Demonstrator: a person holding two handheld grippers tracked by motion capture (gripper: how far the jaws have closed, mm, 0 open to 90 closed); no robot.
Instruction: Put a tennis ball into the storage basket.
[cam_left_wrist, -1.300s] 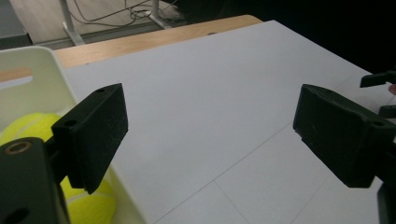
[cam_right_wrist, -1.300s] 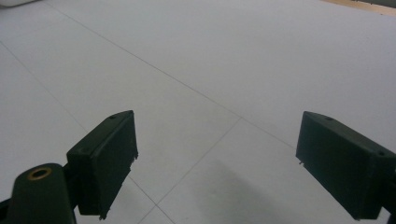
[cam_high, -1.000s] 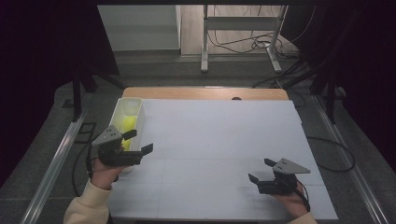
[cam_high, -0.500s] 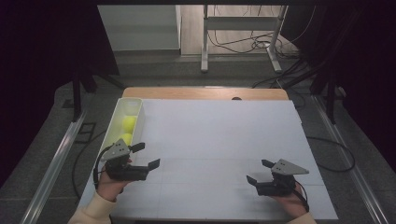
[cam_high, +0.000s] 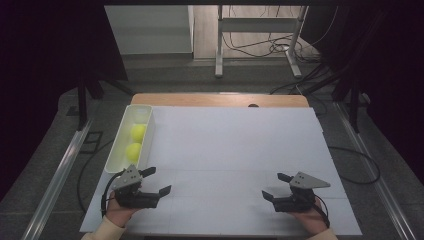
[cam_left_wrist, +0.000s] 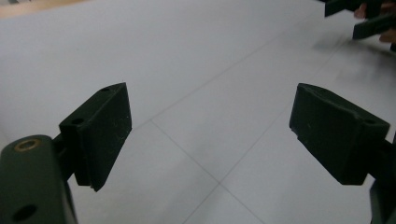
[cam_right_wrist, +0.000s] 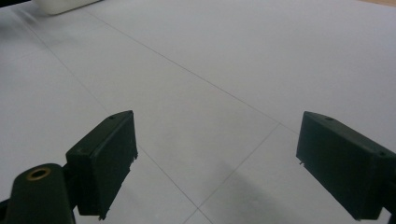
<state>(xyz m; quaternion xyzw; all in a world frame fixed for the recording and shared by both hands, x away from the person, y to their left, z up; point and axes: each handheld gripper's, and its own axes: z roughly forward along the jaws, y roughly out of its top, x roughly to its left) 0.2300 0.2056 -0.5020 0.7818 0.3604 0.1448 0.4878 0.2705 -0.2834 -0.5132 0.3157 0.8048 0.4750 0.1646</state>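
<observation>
Seen from above, a bench (cam_high: 235, 150) covered with a white sheet takes up the middle of the frame, with a strip of bare wood along its far edge. At the lower left, a hand holds the left gripper (cam_high: 154, 182) low over the sheet, pointing toward the right of the frame. Its fingers (cam_high: 164, 190) are apart with nothing between them, and they have just been closing a little. In the left gripper view, the two black fingers (cam_left_wrist: 100, 133) rise from the bottom corners with bare white sheet and thin grid lines in the gap.

At the lower right of the high view, another hand holds the right gripper (cam_high: 276, 186), pointing toward the left of the frame. Its fingers (cam_high: 285, 177) also stand apart and empty. In the right gripper view, the same wide gap shows white sheet.

At the left edge of the bench, just above the left gripper, lies a long white tray (cam_high: 120, 145). Two yellow-green balls (cam_high: 133, 151) sit in its lower half, one just behind the other. The left gripper is near the tray's near end but apart from it.
</observation>
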